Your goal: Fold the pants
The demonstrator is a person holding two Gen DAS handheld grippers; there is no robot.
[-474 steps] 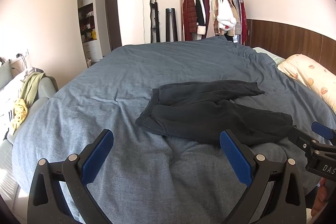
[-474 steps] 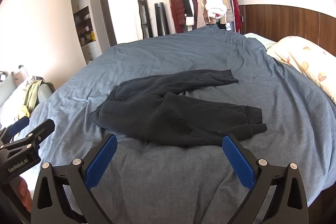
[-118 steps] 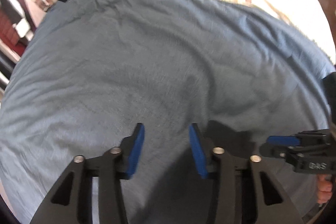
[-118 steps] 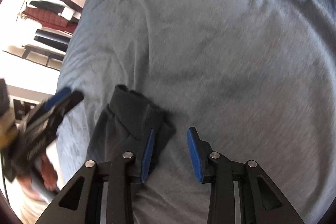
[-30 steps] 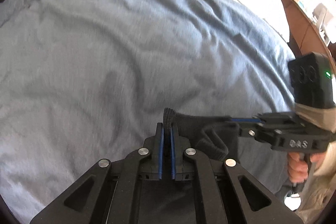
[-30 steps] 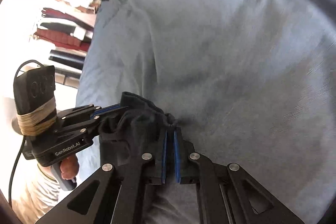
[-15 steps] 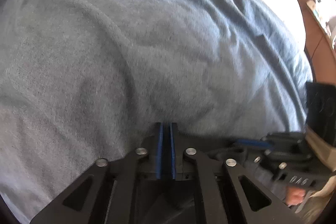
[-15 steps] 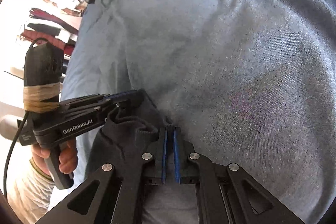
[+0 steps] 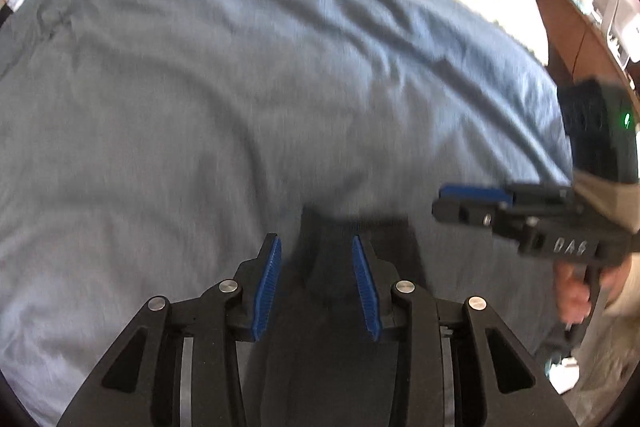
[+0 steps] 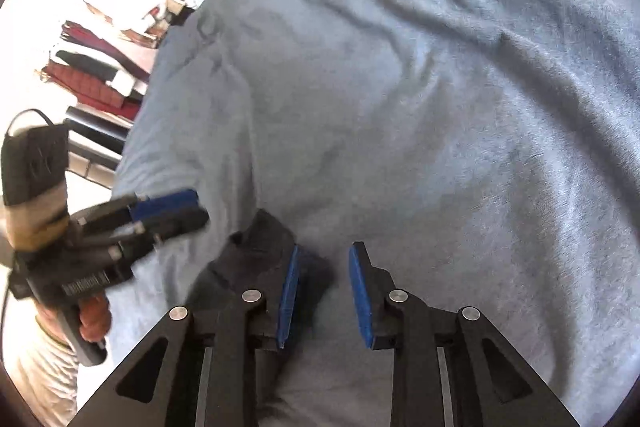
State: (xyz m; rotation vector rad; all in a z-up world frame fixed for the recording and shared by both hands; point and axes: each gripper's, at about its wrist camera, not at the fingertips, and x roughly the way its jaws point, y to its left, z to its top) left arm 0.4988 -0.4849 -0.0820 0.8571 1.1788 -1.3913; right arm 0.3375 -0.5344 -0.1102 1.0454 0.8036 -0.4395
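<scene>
My left gripper and right gripper have just spread, releasing the limp black fleece pants onto the blue-grey duvet; I'd regrip its hem.

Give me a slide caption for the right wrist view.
Right gripper open over the dark pants on the blue duvet.

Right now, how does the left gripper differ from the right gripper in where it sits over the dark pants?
The left gripper has the dark pants lying between its jaws, while the right gripper has the cloth under its left finger only, with blue duvet beneath the rest. Both have just been opening, and neither presses the pants. Both point down at the bed.
</scene>
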